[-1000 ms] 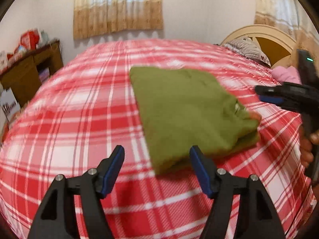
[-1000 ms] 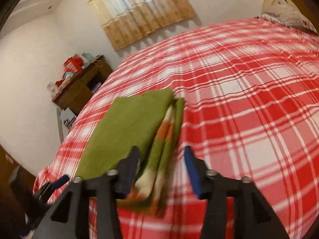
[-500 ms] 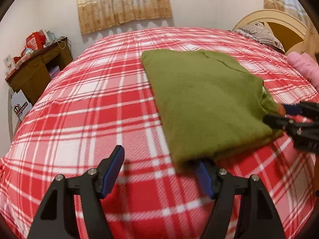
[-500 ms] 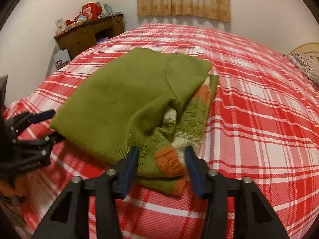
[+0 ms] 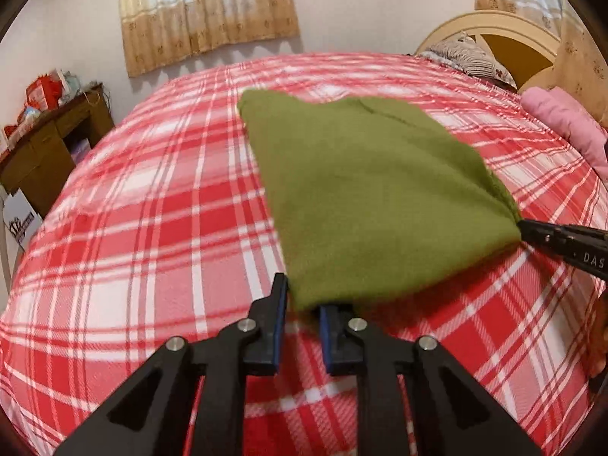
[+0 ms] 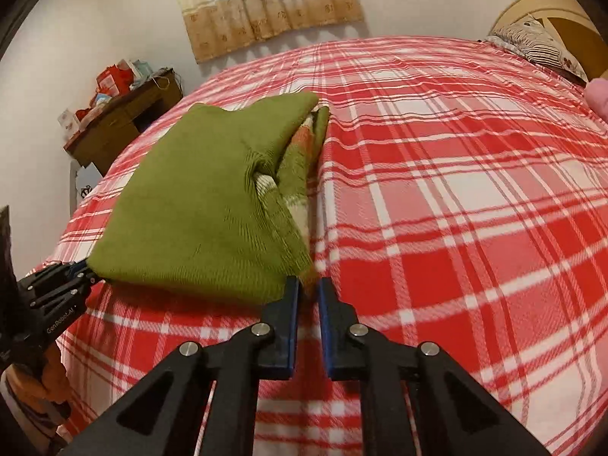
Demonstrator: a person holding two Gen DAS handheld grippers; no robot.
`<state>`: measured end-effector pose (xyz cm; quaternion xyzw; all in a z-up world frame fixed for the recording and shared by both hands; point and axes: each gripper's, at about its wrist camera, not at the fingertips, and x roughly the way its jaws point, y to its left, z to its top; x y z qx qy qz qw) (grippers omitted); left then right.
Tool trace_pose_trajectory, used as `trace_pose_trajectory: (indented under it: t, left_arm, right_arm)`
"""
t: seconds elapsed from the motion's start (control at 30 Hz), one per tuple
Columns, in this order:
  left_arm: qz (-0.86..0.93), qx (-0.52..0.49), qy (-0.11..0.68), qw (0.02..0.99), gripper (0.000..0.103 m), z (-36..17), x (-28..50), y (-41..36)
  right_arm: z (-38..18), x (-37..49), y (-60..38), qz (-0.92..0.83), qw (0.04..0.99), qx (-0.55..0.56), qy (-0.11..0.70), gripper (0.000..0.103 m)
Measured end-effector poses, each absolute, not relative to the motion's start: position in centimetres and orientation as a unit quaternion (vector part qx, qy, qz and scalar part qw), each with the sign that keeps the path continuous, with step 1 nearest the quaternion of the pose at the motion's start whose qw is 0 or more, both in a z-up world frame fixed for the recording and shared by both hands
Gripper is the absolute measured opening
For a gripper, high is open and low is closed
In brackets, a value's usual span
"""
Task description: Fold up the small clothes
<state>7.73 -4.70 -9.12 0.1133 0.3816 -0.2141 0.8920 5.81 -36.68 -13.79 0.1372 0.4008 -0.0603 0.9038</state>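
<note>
Both tools just closed: left tool point(image 5: 300, 306) clamped on green sweater point(image 5: 364, 190) near-left corner, right tool point(image 6: 308, 290) on near-right corner; far edge lies straight ahead.

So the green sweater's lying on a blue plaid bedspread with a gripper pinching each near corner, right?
Not quite: the bedspread is red plaid, not blue, as the right wrist view shows. The green sweater does lie on it, with the left gripper and right gripper pinching its near corners.
</note>
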Motion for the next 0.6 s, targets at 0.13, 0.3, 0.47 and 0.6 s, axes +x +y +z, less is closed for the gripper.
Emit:
trace_pose_trajectory:
  t: [0.13, 0.3, 0.47, 0.6]
  left_arm:
    - [-0.192, 0.137, 0.376, 0.896, 0.041, -8.6, 7.0, -3.7]
    - [-0.135, 0.144, 0.364, 0.910, 0.045, -7.0, 7.2, -1.6]
    - [-0.092, 0.122, 0.360, 0.920, 0.048, -5.4, 9.2, -0.6]
    - [-0.087, 0.118, 0.351, 0.925, 0.048, -4.7, 10.3, -1.3]
  right_arm:
    - [-13.8, 5.0, -37.1, -0.068, 0.900, 0.135, 0.410, 0.002]
    - [-11.0, 3.4, -36.8, -0.085, 0.918, 0.126, 0.366, 0.003]
    - [-7.4, 5.0, -34.4, -0.062, 0.938, 0.099, 0.325, 0.003]
    - [-6.5, 7.7, -31.8, -0.046, 0.945, 0.066, 0.316, 0.003]
